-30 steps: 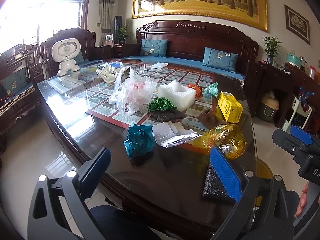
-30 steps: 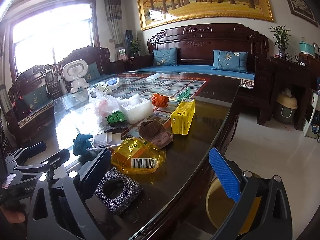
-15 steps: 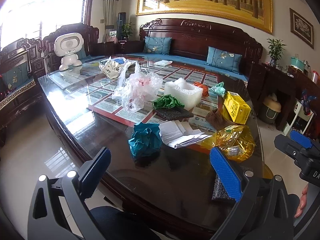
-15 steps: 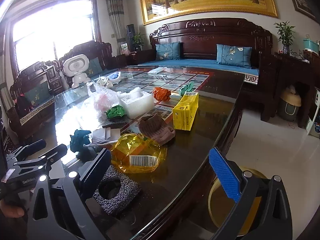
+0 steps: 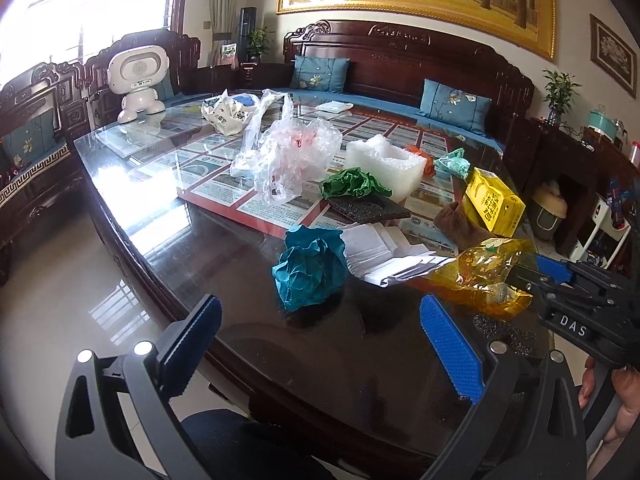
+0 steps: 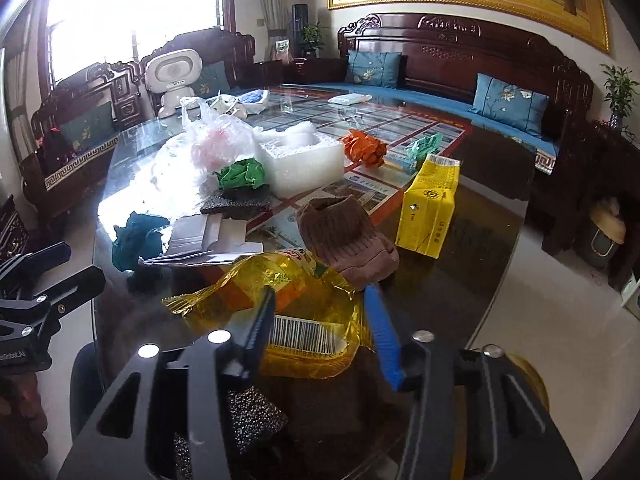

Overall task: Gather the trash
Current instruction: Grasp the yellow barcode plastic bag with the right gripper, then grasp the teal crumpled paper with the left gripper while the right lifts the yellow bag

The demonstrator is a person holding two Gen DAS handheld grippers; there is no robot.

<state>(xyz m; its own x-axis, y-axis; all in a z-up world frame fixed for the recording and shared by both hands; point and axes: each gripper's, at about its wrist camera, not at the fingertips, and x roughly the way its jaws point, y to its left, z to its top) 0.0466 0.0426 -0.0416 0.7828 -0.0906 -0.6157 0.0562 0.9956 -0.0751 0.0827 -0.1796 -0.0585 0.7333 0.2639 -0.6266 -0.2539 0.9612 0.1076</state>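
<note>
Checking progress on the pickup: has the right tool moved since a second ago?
Yes. The right tool has advanced past the black foam piece onto the yellow wrapper, its fingers narrowed around the barcode end; whether they grip it is unclear.

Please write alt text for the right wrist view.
The right gripper has its fingers around a crumpled yellow wrapper with a barcode, on a dark glass table. Behind lie a brown sock, yellow carton and white foam block.

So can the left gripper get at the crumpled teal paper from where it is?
Probably yes: the left gripper is open, the teal paper lies straight ahead, and only bare table shows between.
</note>
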